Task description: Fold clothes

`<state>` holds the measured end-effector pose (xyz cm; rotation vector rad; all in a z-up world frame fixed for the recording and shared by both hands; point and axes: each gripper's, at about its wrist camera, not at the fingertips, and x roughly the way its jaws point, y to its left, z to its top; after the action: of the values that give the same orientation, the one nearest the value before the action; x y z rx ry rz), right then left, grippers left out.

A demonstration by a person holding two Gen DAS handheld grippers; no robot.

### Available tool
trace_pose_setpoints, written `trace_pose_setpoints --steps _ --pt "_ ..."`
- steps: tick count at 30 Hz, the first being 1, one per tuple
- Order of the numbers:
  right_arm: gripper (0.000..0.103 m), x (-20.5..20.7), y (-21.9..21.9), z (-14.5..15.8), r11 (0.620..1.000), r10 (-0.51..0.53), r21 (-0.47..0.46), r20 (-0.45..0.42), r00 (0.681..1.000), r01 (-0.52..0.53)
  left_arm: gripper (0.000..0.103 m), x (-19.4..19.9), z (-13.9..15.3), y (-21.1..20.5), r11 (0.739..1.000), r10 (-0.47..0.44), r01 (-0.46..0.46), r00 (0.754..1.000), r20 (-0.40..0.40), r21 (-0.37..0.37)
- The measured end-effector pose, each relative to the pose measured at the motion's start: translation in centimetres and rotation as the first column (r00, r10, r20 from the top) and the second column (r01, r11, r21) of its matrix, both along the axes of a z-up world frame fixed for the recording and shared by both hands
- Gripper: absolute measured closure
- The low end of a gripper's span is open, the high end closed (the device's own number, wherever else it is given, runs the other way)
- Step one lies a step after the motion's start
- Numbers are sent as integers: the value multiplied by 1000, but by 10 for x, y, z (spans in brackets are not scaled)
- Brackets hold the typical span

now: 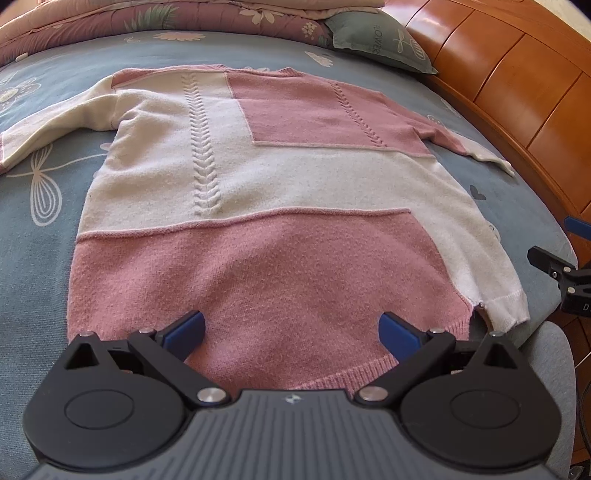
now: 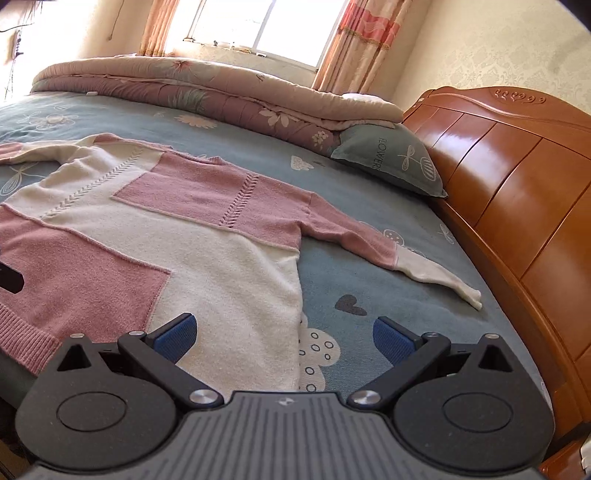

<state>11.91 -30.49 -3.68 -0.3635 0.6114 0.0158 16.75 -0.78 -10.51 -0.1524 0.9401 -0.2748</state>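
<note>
A pink and cream patchwork sweater (image 1: 258, 177) lies flat on the bed, hem toward me, both sleeves spread out to the sides. My left gripper (image 1: 291, 332) hovers open over the pink hem band, nothing between its blue pads. In the right wrist view the same sweater (image 2: 177, 236) fills the left half, its right sleeve (image 2: 399, 258) stretched toward the headboard. My right gripper (image 2: 284, 338) is open above the sweater's cream lower right edge, holding nothing. Part of the right gripper (image 1: 565, 277) shows at the right edge of the left wrist view.
The bed has a blue-grey sheet (image 2: 369, 206) with flower prints. A folded quilt (image 2: 207, 92) lies along the far side, a grey-green pillow (image 2: 391, 158) beside it. A wooden headboard (image 2: 517, 184) runs along the right. A window with curtains (image 2: 258, 26) is behind.
</note>
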Motion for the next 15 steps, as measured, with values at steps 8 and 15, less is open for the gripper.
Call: trace_pose_setpoints --steps 8,15 --pt "0 -7 21 -33 988 81 -123 -106 991 -94 3 -1 0 -1 1000 -6 6 1000 -3 11" --pt "0 -33 15 -42 964 126 -208 -180 976 -163 3 -1 -1 -3 1000 -11 11 1000 -1 18"
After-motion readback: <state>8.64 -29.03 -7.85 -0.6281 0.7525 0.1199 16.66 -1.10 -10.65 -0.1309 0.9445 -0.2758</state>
